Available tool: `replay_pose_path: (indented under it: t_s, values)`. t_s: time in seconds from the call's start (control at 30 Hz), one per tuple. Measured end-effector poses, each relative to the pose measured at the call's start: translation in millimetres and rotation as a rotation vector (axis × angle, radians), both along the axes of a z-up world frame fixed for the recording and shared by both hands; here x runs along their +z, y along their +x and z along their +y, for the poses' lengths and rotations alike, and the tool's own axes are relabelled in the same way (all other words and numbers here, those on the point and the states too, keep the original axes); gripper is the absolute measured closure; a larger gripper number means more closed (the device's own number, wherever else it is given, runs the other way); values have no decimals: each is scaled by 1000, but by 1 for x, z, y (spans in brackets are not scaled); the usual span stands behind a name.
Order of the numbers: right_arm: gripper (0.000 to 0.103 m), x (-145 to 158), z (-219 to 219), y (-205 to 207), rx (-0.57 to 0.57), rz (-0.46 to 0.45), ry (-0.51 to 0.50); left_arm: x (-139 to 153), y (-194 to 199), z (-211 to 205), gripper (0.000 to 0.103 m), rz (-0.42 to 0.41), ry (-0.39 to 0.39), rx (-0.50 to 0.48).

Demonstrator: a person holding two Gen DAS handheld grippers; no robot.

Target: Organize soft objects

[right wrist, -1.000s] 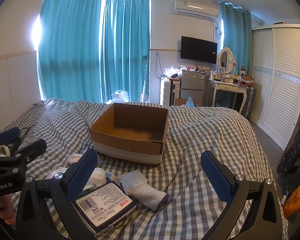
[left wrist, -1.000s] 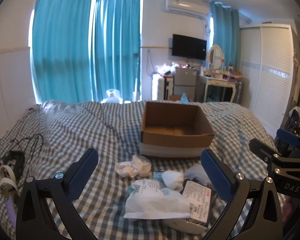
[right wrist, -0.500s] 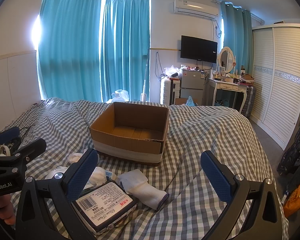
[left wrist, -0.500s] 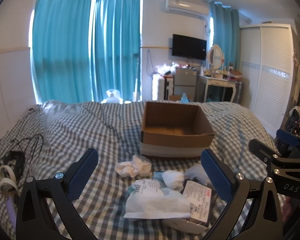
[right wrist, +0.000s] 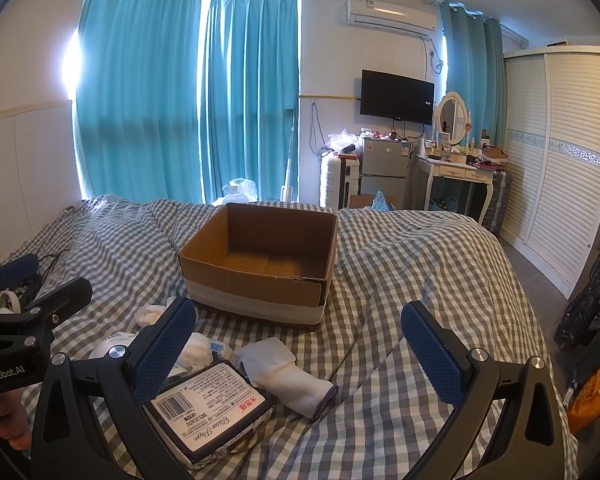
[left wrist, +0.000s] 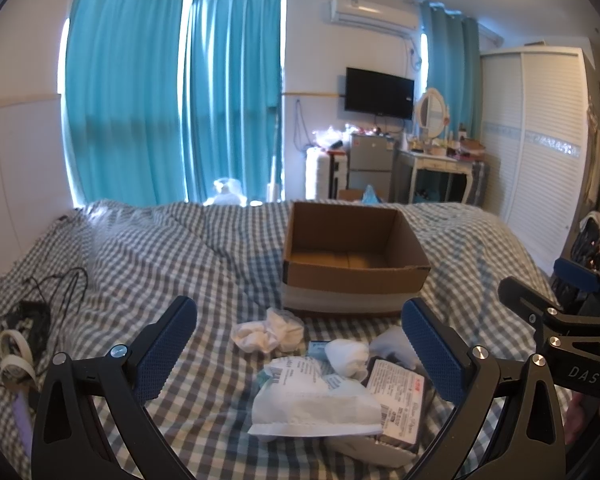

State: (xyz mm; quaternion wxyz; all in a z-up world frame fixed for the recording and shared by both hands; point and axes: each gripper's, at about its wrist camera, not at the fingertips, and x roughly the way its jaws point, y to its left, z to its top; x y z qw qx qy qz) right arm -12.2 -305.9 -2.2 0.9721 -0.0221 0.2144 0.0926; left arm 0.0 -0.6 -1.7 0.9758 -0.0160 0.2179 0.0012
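An open, empty cardboard box (left wrist: 354,258) stands on the checked bed, also in the right wrist view (right wrist: 260,264). In front of it lies a pile of soft things: a crumpled white cloth (left wrist: 268,330), a white plastic pack (left wrist: 316,404), a small white roll (left wrist: 346,356), a dark tissue pack (left wrist: 398,394) (right wrist: 210,410) and a folded white sock (right wrist: 288,376). My left gripper (left wrist: 300,356) is open and empty, just above and short of the pile. My right gripper (right wrist: 298,356) is open and empty over the sock and the tissue pack.
A black cable and a white roll of tape (left wrist: 18,354) lie on the bed at the left. The bed's right edge drops to the floor by a white wardrobe (right wrist: 560,184). Dark bags (right wrist: 592,300) and an orange bag (right wrist: 590,396) sit beside the bed.
The right gripper has crept slightly forward and left over the tissue pack. The left gripper has hardly moved. Both stay open.
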Motion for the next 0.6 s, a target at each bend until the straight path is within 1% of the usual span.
replay_pose_path:
  t_s: [0.6]
  values:
    - [0,-1,1,1,-4,1,-2,2,0,1,0,-4,1,1]
